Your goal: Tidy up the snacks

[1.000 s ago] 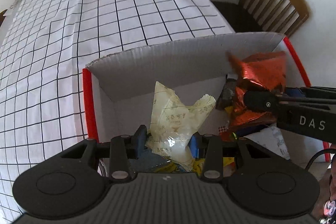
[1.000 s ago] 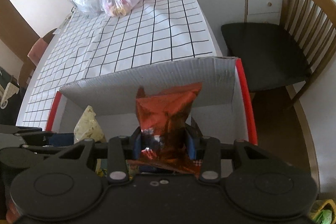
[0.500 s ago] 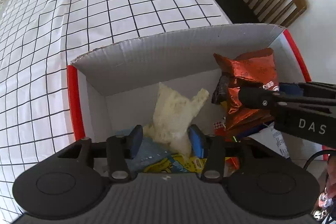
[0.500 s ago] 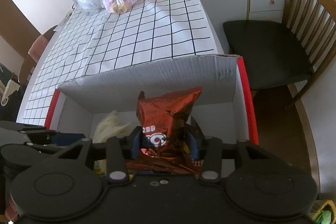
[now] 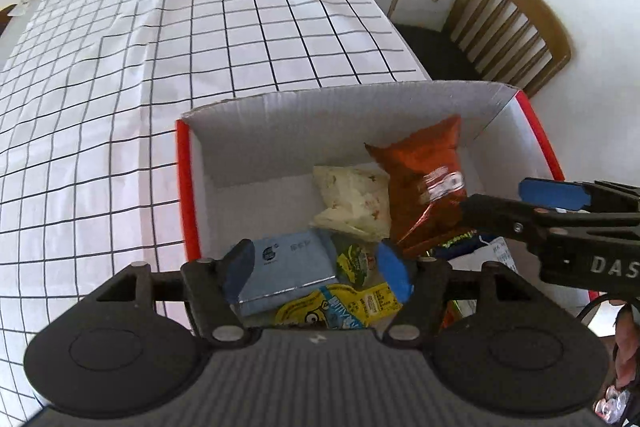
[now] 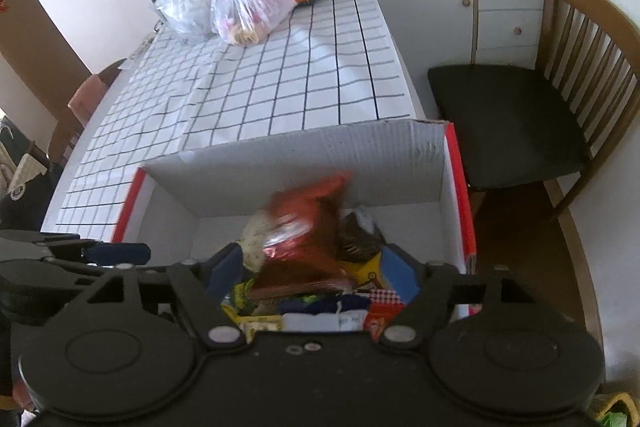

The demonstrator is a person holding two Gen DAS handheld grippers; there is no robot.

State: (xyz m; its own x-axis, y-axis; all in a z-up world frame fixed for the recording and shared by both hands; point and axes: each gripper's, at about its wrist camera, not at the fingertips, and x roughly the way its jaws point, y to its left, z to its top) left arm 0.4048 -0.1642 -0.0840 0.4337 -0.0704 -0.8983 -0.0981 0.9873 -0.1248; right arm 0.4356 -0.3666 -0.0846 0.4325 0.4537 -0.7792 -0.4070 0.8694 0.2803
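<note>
1. Broadly, a white tablecloth [image 5: 224, 39] with a thin black grid covers the table.
2. Near its edge stands an open corrugated cardboard box [image 5: 320, 115], white inside, red-edged.
3. Inside lies a crinkled red foil snack bag [image 5: 424, 183], long axis toward the far wall, just beside a pale cream packet [image 5: 354, 201].
4. The left gripper [image 5: 316, 273] has just been opening; its jaws stand spread, empty, above a flat blue packet [image 5: 286, 267].
5. The right gripper [image 6: 314, 275] has likewise just been opening, pinching nothing; the red bag appears blurred beyond it.

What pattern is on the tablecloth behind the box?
White tablecloth with a black grid of squares, clearest in the right wrist view.
</note>
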